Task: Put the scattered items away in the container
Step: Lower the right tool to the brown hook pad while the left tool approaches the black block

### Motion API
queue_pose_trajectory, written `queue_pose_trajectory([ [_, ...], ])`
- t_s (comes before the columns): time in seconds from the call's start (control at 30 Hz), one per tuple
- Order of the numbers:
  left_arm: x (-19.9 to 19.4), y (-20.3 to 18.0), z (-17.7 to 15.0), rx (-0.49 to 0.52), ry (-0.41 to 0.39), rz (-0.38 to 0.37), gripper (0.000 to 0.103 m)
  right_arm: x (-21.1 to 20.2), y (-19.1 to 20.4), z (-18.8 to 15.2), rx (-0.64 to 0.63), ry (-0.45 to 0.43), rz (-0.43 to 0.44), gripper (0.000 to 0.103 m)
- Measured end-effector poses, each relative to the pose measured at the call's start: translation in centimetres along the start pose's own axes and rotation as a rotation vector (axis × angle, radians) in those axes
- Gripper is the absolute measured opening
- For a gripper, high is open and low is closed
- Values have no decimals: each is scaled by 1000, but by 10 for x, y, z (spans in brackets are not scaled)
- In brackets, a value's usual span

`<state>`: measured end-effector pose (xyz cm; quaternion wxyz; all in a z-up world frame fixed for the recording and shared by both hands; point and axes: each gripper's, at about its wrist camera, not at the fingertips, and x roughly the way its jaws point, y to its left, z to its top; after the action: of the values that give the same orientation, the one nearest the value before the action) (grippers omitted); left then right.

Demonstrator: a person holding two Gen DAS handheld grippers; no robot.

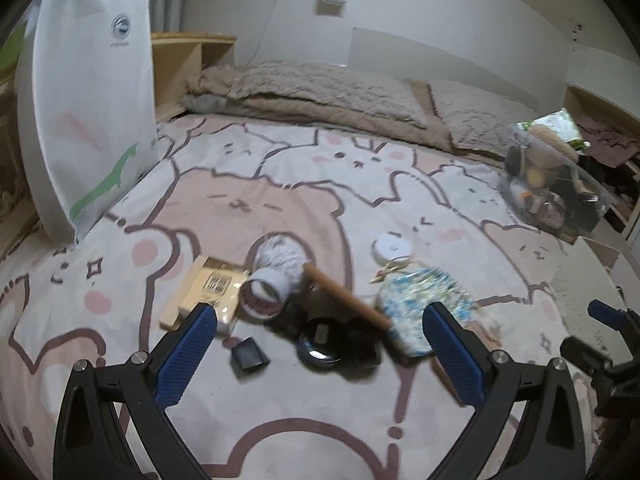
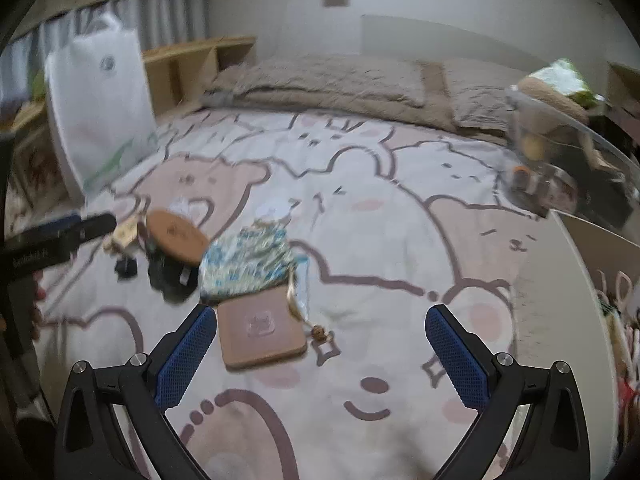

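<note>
Gaping empty, both: left hand-held gripper [image 1: 320, 332] and right hand-held gripper [image 2: 320, 332]; only right's view shows brown coaster [image 2: 262, 326].

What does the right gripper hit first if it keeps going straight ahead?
Probably the square tan coaster lying just ahead of the open right gripper, toward its left finger; the blue floral pouch sits behind it. Depth is uncertain.

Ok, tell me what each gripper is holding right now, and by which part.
Nothing. The left gripper and right gripper are both open, with no item between their fingers.
</note>
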<state>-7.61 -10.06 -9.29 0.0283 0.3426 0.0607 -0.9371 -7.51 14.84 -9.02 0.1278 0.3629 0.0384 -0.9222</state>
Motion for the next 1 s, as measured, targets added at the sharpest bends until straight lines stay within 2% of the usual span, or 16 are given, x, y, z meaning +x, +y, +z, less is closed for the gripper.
queue_pose_trajectory([
  [0.1, 8, 7, -7, -9, 20, 25, 103, 13, 7, -8, -37, 28, 21, 103],
  [0.4, 32, 34, -35, -69, 124, 72, 103, 44, 24, -41, -48, 170, 179, 103],
  [0.5, 41, 43, -42, -86, 167, 92, 103, 46, 27, -50, -53, 195, 211, 103],
  [0.63, 52, 48, -46, -117, 207, 68, 103, 47, 29, -58, -53, 211, 239, 103],
  [0.73, 60, 47, -51, -111, 238, 81, 103, 49, 29, -61, -44, 217, 250, 103],
  [1.0, 65, 45, -59, -105, 230, 117, 103, 63, 24, -49, -31, 245, 290, 103],
])
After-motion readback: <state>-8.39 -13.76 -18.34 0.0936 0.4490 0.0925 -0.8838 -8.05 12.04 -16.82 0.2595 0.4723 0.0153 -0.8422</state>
